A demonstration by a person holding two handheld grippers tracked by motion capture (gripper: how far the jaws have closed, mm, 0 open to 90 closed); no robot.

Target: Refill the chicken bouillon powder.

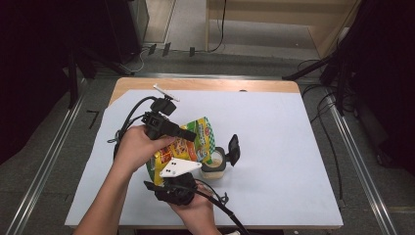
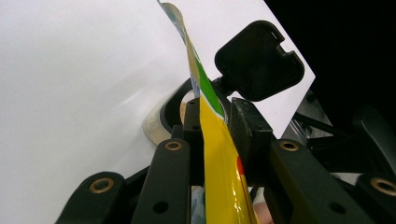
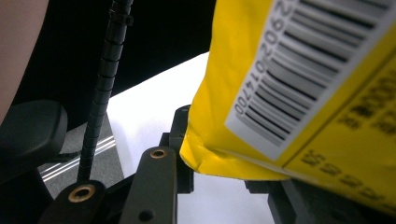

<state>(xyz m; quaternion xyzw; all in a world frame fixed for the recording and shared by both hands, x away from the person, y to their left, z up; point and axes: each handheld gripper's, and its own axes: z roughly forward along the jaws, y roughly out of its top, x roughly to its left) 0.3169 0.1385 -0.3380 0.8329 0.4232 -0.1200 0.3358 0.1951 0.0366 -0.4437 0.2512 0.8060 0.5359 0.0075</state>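
Apparently mid-pour: the yellow bag (image 1: pixel 183 147) was tilted w/ its mouth over the open jar (image 1: pixel 214 164), which sat on the white table cover (image 1: pixel 274 147), lid (image 1: pixel 234 149) flipped up. Left gripper (image 2: pixel 216 122) pinched the bag's top edge; right gripper (image 3: pixel 219 170) clamped its bottom seam. Jar looked partly filled, so emptying, setting the bag down & closing the lid remained. Around it: grey floor, cables, dark room.

On the yellow bag (image 3: pixel 299 116), in the right gripper view, there is a white barcode label (image 3: pixel 308 70). Beside the bars stand the digits "2902014700", printed along the edge; the first digits are a little blurred. Under the label there are dark printed lines, too blurred to read. In the high view the print on the front of the bag is too small to read.
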